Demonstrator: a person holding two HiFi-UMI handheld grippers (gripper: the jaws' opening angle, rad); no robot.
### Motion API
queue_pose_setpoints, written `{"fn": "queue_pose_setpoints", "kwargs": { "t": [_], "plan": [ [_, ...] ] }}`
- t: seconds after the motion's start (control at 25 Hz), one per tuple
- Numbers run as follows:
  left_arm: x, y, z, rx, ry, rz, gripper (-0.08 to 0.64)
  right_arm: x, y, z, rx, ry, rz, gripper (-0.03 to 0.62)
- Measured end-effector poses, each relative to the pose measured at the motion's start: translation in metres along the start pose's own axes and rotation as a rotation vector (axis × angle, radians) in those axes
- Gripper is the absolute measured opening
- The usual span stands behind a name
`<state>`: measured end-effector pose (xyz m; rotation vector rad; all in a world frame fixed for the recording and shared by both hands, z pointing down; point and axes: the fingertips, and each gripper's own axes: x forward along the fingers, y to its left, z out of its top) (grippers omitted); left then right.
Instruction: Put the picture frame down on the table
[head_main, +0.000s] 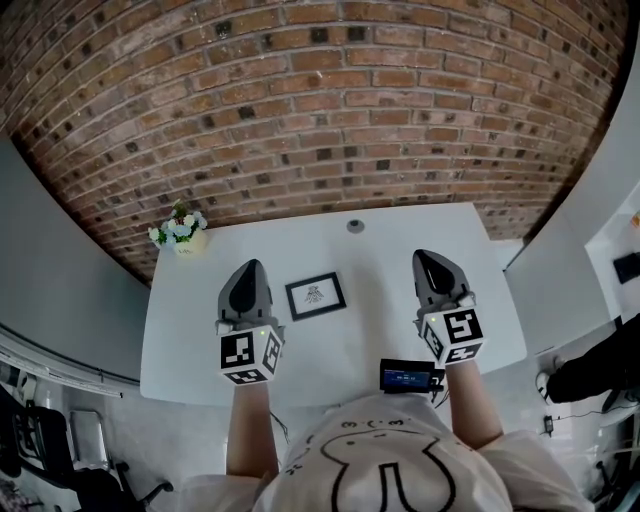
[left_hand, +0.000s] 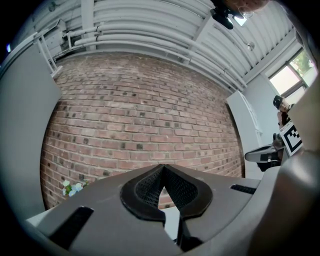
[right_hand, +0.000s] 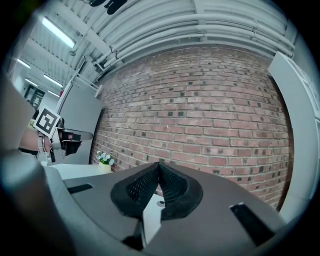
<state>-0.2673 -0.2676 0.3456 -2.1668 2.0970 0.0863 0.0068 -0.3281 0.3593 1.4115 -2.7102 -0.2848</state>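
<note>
A small black picture frame (head_main: 316, 295) with a white mat lies flat on the white table (head_main: 380, 330), between my two grippers. My left gripper (head_main: 247, 271) hovers just left of it, jaws shut with nothing between them; its tips (left_hand: 162, 167) meet in the left gripper view. To the right of the frame, my right gripper (head_main: 428, 258) is also shut and holds nothing, its tips (right_hand: 158, 165) closed in the right gripper view. Neither gripper touches the frame, which neither gripper view shows.
A small pot of white flowers (head_main: 181, 231) stands at the table's back left corner, flowers (left_hand: 71, 187), flowers (right_hand: 105, 160). A round grey grommet (head_main: 356, 226) sits near the back edge. A brick wall (head_main: 320, 110) rises behind the table. A black device (head_main: 405, 377) hangs at the person's chest.
</note>
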Motion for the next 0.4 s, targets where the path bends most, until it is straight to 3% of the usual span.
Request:
{"fn": "queue_pose_setpoints", "kwargs": {
  "t": [0.4],
  "plan": [
    [0.0,0.016,-0.002,-0.03,-0.01,0.023,0.011,0.007,0.006,0.01,-0.016,-0.025,0.006,0.017]
  ]
}}
